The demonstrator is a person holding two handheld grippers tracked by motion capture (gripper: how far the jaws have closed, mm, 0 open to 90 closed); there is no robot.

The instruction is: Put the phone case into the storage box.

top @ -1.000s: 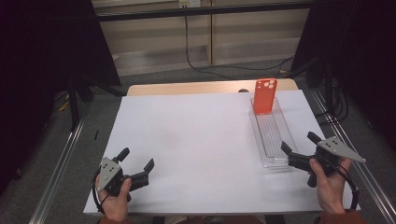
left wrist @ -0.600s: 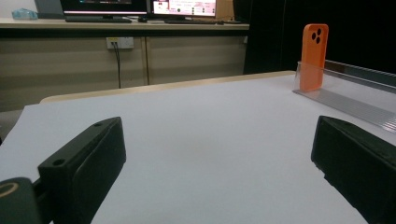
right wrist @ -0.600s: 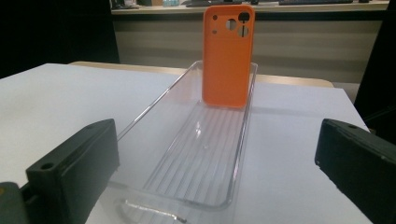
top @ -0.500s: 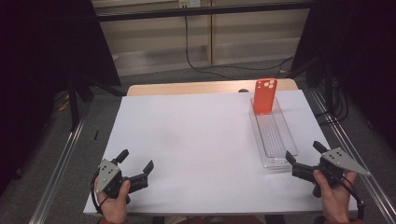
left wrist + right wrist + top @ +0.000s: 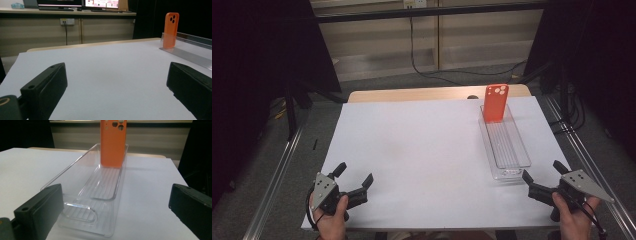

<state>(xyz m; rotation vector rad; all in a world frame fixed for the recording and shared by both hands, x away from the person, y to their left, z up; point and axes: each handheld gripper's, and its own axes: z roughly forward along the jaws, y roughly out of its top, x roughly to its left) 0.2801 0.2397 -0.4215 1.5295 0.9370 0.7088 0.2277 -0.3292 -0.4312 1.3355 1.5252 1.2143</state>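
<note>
An orange phone case (image 5: 496, 102) stands upright at the far end of the clear tray (image 5: 517, 150). Left gripper (image 5: 354, 182) and right gripper (image 5: 542, 181), jaws spread and empty, rest near the table's (image 5: 422, 145) front edge.

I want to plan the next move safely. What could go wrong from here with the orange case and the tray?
1. The case stands upright at the far end of the clear tray; a bump could probably tip it over.
2. The tray looks light, and its near end lies close to the open right gripper; a careless push might slide it on the table.
3. The left gripper, also open, is far from the case, so it cannot help quickly.
</note>
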